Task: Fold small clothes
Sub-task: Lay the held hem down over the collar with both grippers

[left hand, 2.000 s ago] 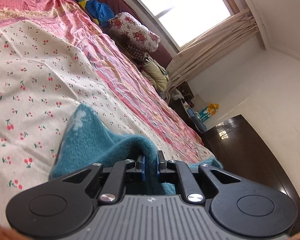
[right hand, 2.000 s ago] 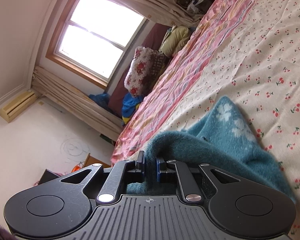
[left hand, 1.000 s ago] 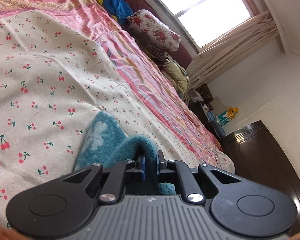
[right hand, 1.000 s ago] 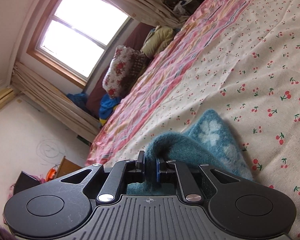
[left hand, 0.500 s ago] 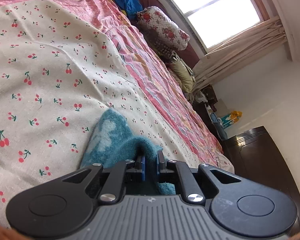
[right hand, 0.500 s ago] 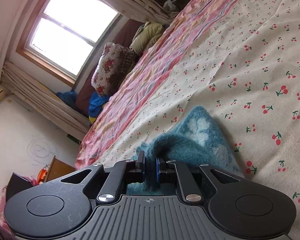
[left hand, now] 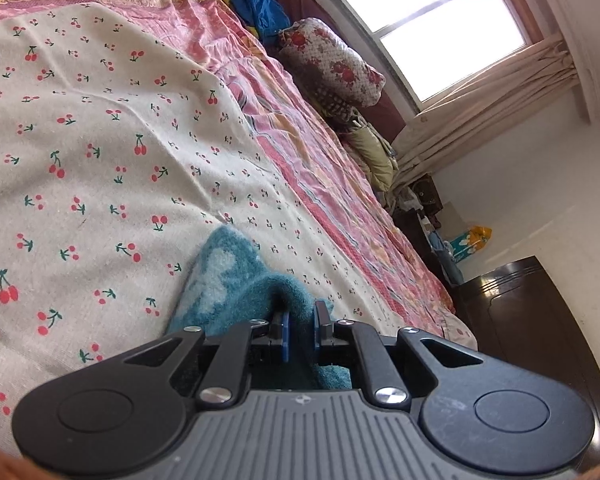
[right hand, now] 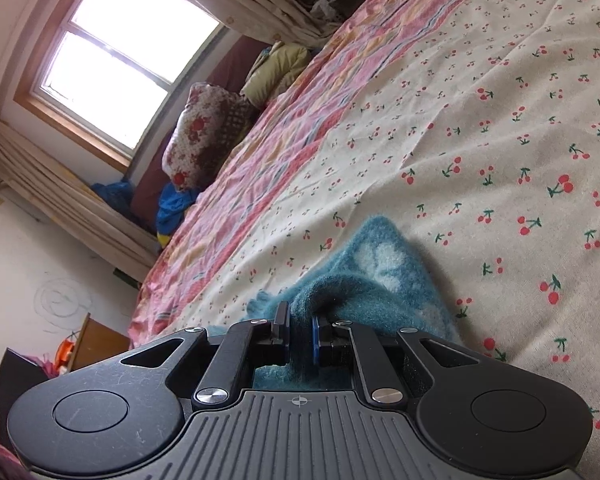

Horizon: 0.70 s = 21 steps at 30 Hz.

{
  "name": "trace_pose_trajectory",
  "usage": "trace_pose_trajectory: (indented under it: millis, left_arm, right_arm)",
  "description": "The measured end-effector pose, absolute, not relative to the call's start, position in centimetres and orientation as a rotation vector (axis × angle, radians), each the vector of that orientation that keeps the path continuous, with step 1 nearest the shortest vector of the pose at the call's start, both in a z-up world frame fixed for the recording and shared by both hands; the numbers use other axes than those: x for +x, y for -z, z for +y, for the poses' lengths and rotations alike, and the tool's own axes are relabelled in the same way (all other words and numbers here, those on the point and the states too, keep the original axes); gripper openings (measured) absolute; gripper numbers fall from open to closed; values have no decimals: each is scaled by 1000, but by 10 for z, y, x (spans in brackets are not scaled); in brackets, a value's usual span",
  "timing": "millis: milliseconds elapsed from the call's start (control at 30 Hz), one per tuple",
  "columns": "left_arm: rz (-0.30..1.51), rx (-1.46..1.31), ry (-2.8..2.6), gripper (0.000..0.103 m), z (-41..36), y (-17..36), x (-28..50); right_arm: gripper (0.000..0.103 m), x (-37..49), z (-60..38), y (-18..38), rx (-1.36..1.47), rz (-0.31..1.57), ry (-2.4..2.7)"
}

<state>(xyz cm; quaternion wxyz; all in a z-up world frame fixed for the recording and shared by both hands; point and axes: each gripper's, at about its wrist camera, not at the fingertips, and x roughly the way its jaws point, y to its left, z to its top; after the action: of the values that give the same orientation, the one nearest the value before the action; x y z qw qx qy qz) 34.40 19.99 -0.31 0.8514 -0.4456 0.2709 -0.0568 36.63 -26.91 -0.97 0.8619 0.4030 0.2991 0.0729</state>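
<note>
Since earlier, both grippers have dropped toward the bed (left hand: pixel 100 168); I keep the left gripper (left hand: pixel 300 330) and right gripper (right hand: pixel 300 336) clamped on the teal garment (right hand: pixel 380 276), draping ahead of the fingers for folding.

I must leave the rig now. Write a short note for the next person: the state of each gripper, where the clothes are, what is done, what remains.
Left gripper: shut on the teal fuzzy garment, pinching a raised fold.
Right gripper: shut on the same garment, also on a raised fold.
Garment: its far part, with a pale flower pattern, lies on the cherry-print sheet on the bed.
Done: both edges gripped and lifted.
Left: carry the held edge over, lay it down, release, smooth. How far the fold has come cannot be judged from these views.
</note>
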Motion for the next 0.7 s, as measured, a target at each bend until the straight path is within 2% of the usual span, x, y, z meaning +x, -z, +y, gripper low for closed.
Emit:
trace_pose_trajectory:
  millis: [367,500,700]
  left_arm:
    - [583,-957,113,20,203,2,342]
    - [572,-957,112,24,202,-3,343]
    - [564,-953,105,25,200,-6,344]
  right_arm:
    - [12,373,-272,13,887,652,-146]
    - [16,373,-276,14,926,656,-165]
    - [20,371,-278,10,924,641,-187]
